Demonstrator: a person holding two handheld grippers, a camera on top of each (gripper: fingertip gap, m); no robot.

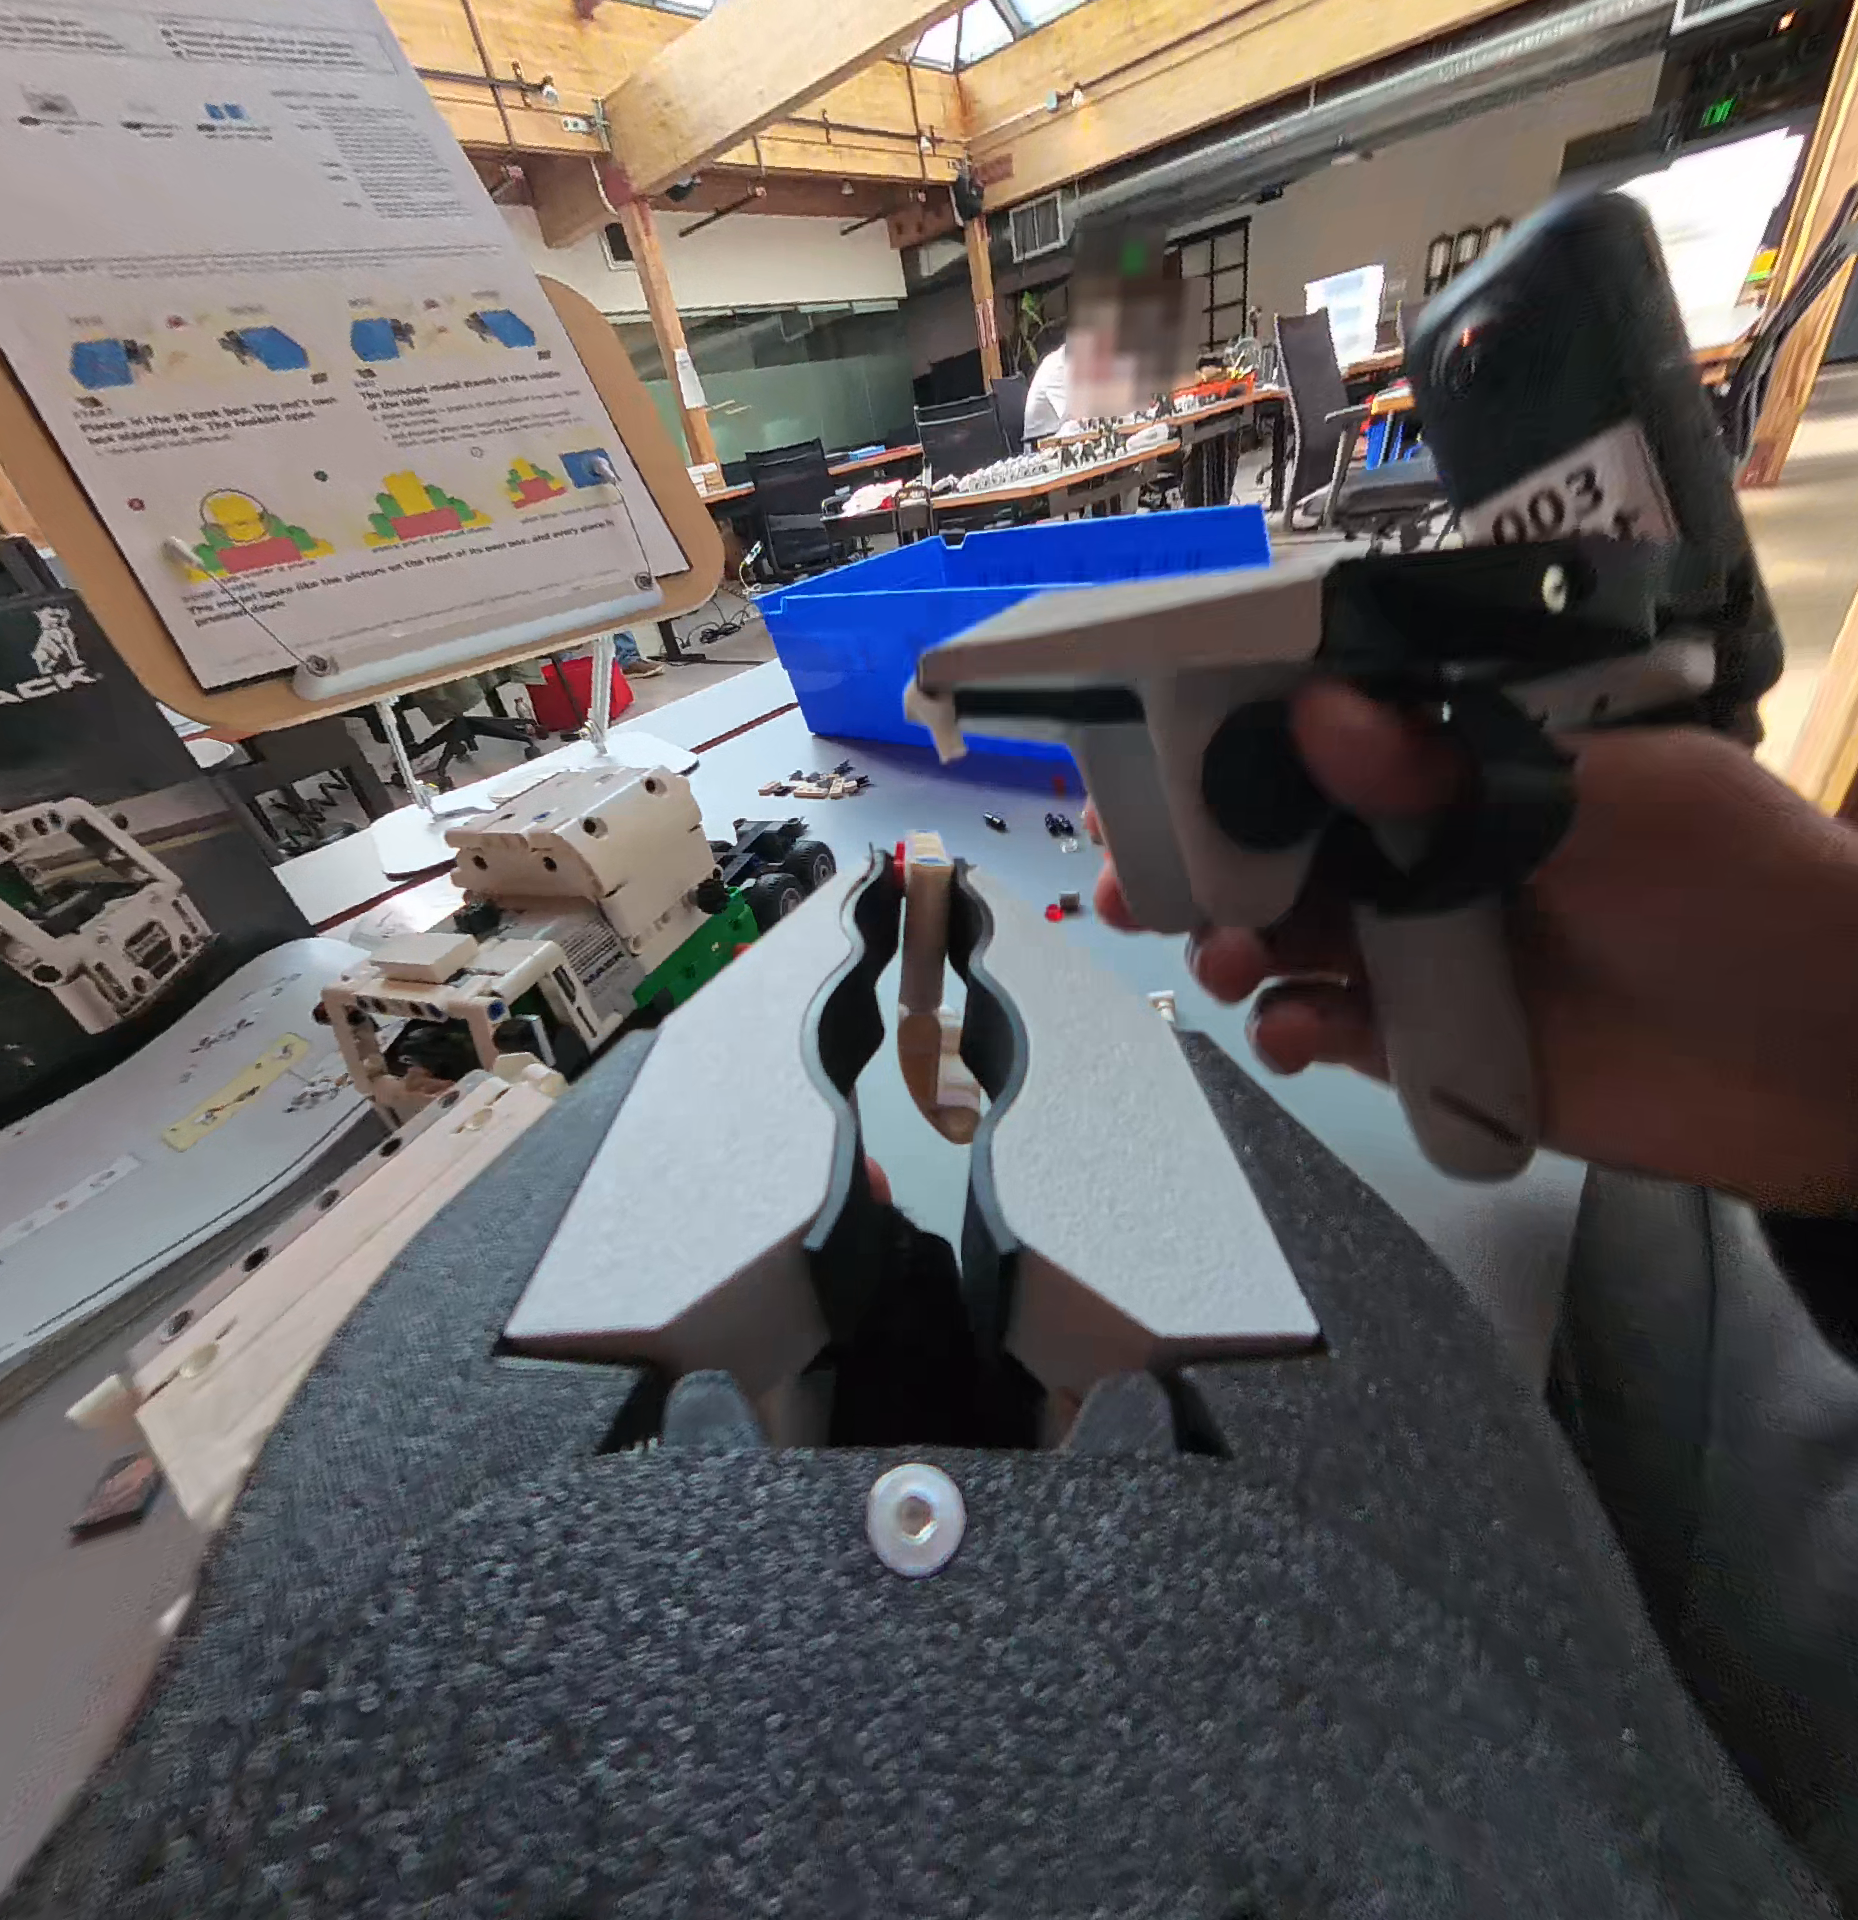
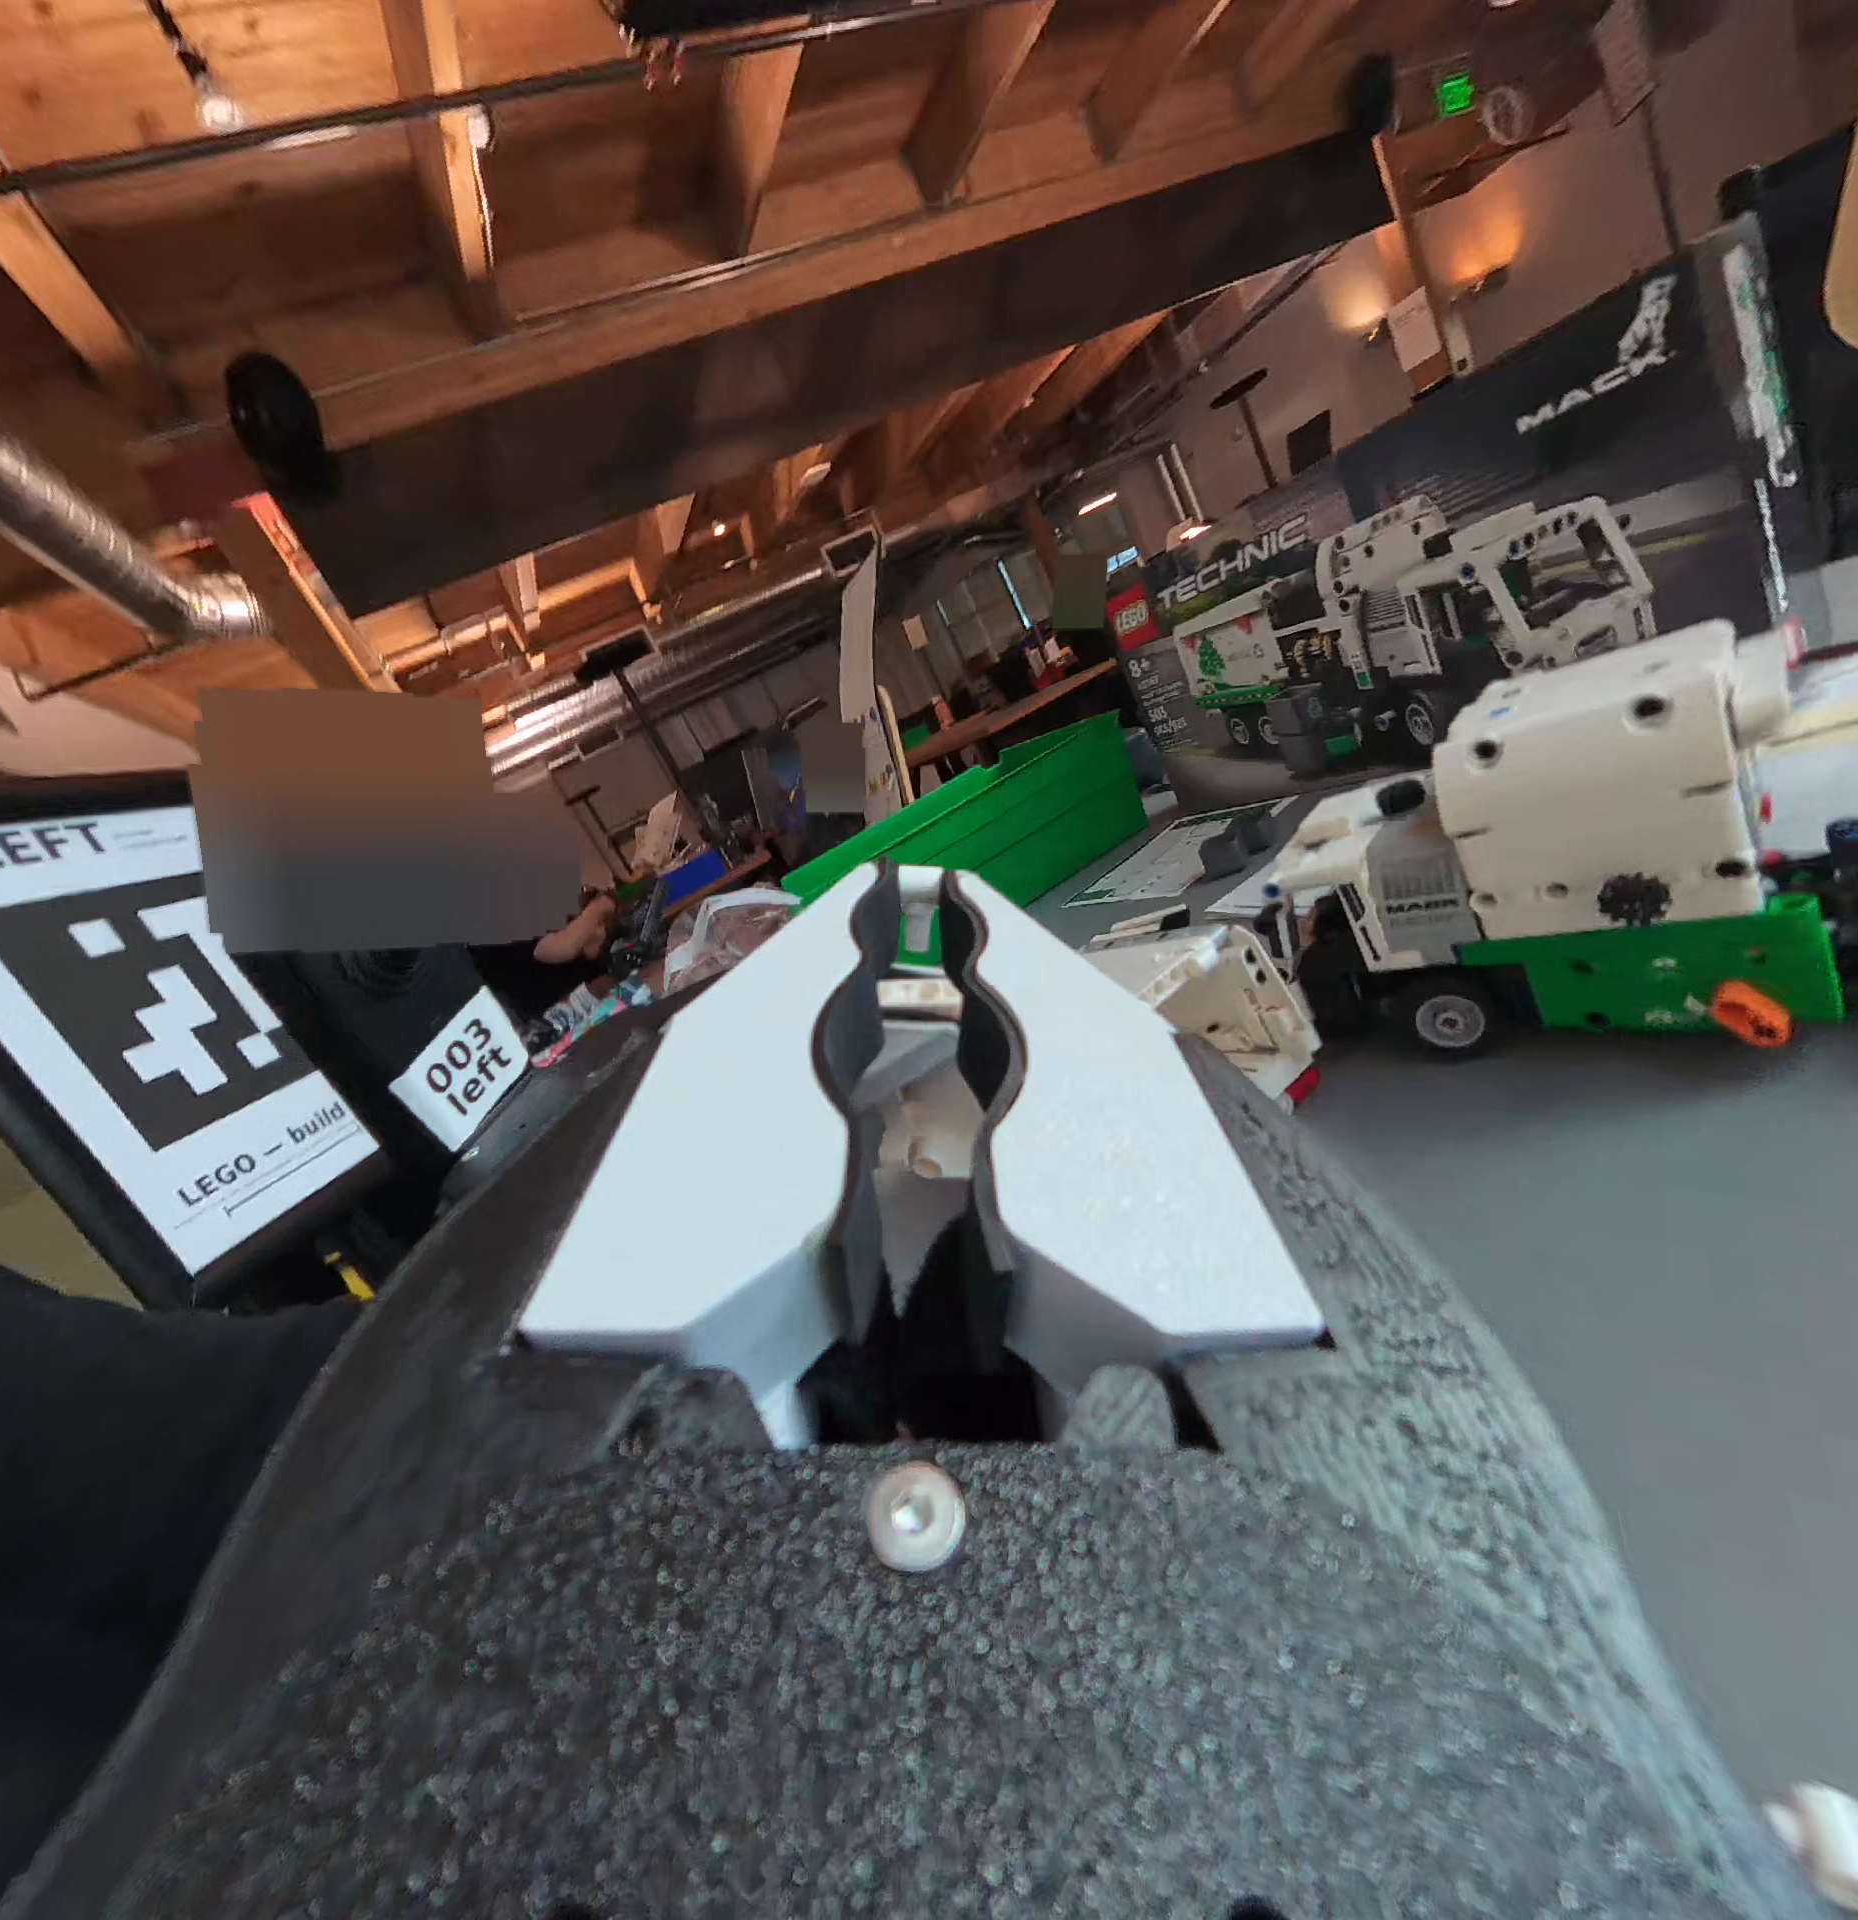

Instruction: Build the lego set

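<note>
Left gripper (image 1: pixel 923 883) clamps tan beam (image 1: pixel 923 997); right gripper (image 2: pixel 917 894) pinches white pin (image 2: pixel 919 912); grey tabletop (image 2: pixel 1527 1195), timber-beamed ceiling (image 2: pixel 592 312).

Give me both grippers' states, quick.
Left gripper: shut on a tan beam.
Right gripper: shut on a small white pin.

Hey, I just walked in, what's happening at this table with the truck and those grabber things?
A person is building a Lego truck with a hand-held gripper in each hand. The left hand-held gripper is shut on a tan piece, held up above the table. The right hand-held gripper pinches a small white piece at its tips. The partly built white and green truck stands on the table, with loose small parts near a blue bin.
</note>
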